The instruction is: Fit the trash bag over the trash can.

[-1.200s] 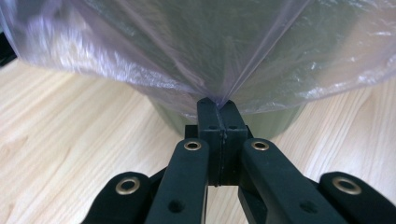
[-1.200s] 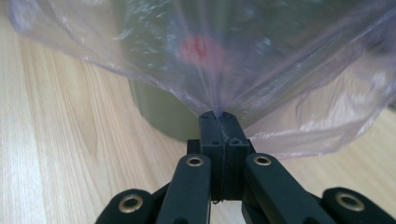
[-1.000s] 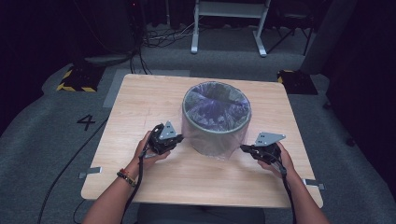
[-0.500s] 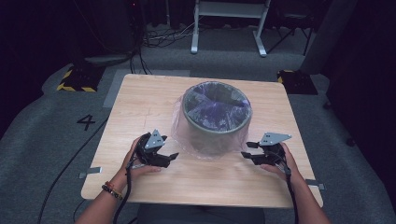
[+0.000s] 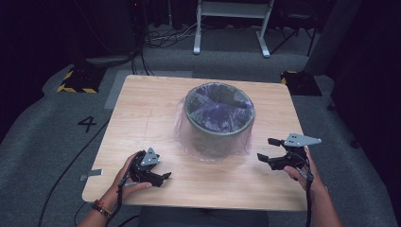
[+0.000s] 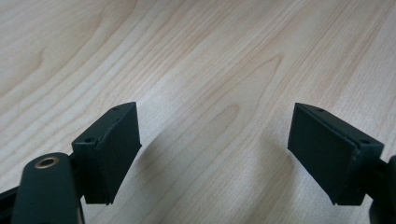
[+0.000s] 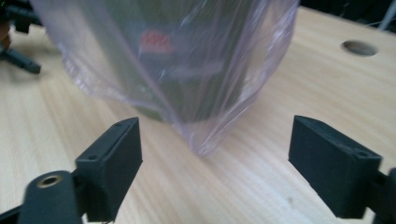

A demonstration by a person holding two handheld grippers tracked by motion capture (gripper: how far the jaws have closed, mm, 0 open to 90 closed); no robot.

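A dark round bin (image 5: pixel 220 116) stands in the middle of the wooden table (image 5: pixel 142 109), lined with a clear purplish bag (image 5: pixel 187 135) that drapes over its rim and down its sides. My left gripper (image 5: pixel 164 177) hovers low near the table's front left, open, jaws pointing right; its own view has bare wood between the pads (image 6: pixel 116 149). My right gripper (image 5: pixel 265 149) is open to the right of the bin, and the bag's lower edge (image 7: pixel 205 140) hangs just beyond its pads, apart from them. Both pairs of jaws have just been opening, with nothing between them.
A round hole (image 7: pixel 358 47) sits in the tabletop behind the bin. Beyond the table stand a white frame's legs (image 5: pixel 231 28) and cables on grey carpet. A yellow-black striped block (image 5: pixel 75 80) and a painted 4 (image 5: pixel 88 124) lie on the floor at left.
Both grippers have opened and drawn away from the bin's sides. The left one moved toward the table's near edge and lower; the right one moved out to the right.
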